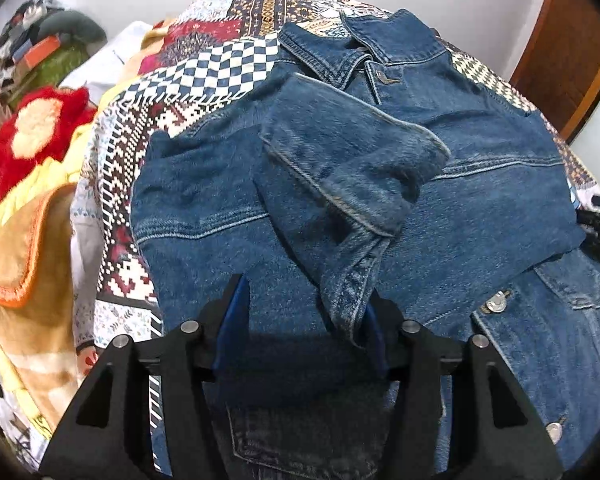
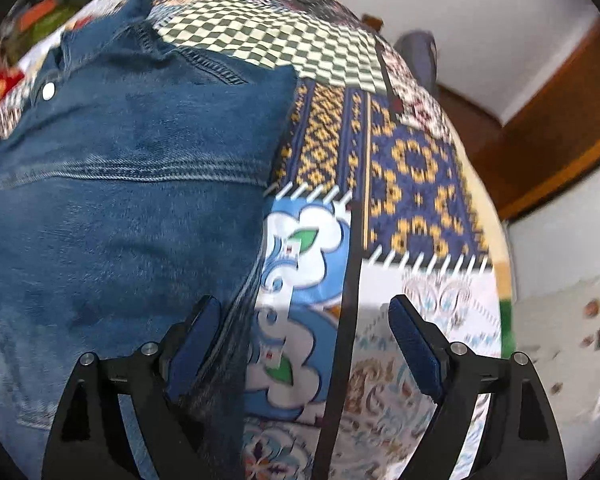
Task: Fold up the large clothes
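Note:
A blue denim jacket (image 1: 440,208) lies spread on a patchwork bedspread (image 1: 220,68), collar at the far end. One sleeve (image 1: 340,176) is folded across its body, the cuff end lying by my left gripper's right finger. My left gripper (image 1: 306,304) is open just above the jacket; nothing is clamped between its fingers. In the right wrist view the jacket (image 2: 120,184) fills the left half. My right gripper (image 2: 304,312) is open over the jacket's right edge, its left finger above denim and its right finger above the bedspread (image 2: 412,200).
Red, yellow and orange blankets (image 1: 32,184) are piled at the bed's left side. Stacked clothes (image 1: 40,48) sit at the far left. A brown wooden door (image 1: 572,52) and white wall stand beyond the bed. A dark strap (image 2: 348,300) lies across the bedspread.

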